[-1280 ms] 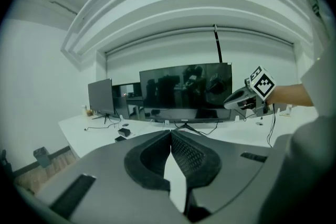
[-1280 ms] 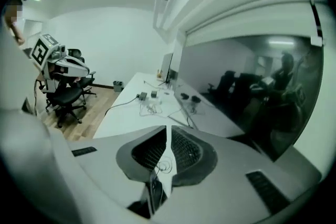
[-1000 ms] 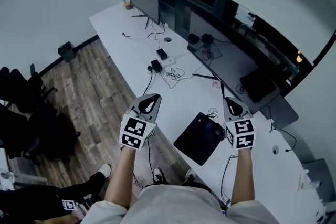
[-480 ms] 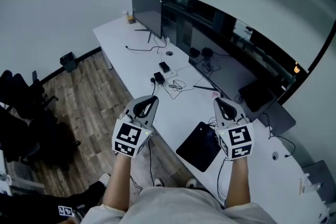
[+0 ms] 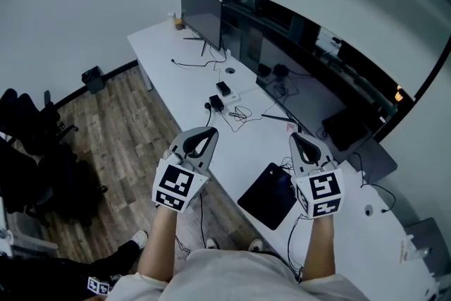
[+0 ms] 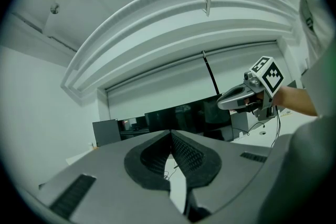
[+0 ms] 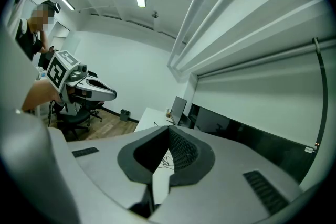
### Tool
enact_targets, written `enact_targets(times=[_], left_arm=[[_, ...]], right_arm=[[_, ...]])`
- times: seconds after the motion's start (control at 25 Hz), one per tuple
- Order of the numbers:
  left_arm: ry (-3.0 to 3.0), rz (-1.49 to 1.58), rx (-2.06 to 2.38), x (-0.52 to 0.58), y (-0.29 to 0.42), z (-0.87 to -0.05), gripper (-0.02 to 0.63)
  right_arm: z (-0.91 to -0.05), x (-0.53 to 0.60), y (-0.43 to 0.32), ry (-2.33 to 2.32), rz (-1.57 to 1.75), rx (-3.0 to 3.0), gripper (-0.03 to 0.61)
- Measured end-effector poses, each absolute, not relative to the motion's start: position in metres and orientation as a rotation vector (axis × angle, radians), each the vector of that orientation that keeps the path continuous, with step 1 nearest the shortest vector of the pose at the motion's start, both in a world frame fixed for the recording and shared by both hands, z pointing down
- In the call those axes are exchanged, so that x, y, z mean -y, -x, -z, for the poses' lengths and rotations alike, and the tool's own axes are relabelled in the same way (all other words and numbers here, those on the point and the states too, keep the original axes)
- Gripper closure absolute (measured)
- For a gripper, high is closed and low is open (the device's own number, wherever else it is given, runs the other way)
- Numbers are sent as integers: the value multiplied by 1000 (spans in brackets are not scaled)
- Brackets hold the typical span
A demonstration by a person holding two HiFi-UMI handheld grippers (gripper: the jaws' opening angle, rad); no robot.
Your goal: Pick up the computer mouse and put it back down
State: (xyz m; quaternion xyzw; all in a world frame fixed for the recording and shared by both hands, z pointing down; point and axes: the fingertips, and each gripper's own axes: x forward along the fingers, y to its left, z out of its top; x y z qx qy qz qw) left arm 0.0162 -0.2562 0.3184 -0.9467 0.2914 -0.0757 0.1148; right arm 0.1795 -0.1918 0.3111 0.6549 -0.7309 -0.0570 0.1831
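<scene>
Mouse sits by the mouse pad's far corner; right gripper is the nearer one, and both sets of jaws are together and empty.

Left gripper [image 5: 209,131] is held in the air left of the mouse pad [image 5: 264,198], over the near edge of the table [image 5: 243,141], well apart from the pad, jaws closed tip to tip on nothing. What I take for the computer mouse [image 5: 284,170] is a small dark lump with a cable at the pad's far corner; its long axis is too small to read. Right gripper [image 5: 297,138] hangs just right of that corner, jaws likewise closed and empty, aimed out across the room, not down. Judgement: the right must tip down, open, and descend toward the lump.
</scene>
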Motion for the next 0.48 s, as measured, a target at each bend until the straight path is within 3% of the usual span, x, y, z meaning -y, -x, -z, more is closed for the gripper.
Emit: enact_targets(times=[0.48], left_arm=[[2780,233,-840,251,-16,-324,598]], right_arm=[[-315,186,-181,-1833,157,2047,566]])
